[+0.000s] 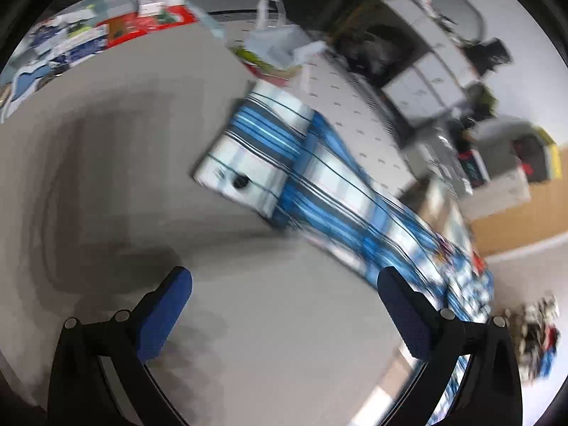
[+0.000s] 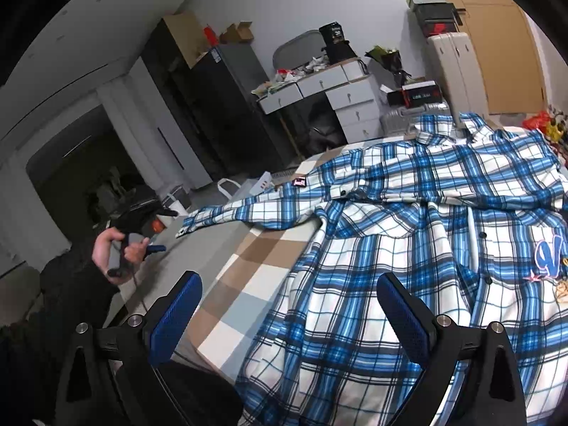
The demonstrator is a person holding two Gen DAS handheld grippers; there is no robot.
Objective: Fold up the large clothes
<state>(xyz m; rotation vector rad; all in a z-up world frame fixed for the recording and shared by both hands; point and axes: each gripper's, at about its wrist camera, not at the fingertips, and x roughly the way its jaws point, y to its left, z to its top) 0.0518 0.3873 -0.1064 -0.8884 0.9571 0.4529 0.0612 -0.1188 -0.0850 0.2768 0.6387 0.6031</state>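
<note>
A blue and white plaid shirt lies spread face up on the bed, with its collar at the far side and one sleeve stretched out to the left. My right gripper is open and empty, hovering above the shirt's lower left part. In the blurred left wrist view the sleeve and its cuff lie on a grey surface. My left gripper is open and empty, short of the cuff. It also shows in the right wrist view, held in a hand.
The bed has a checked brown and white cover. A white plastic bag sits beyond the cuff. A white drawer desk, a dark fridge and suitcases stand along the far wall.
</note>
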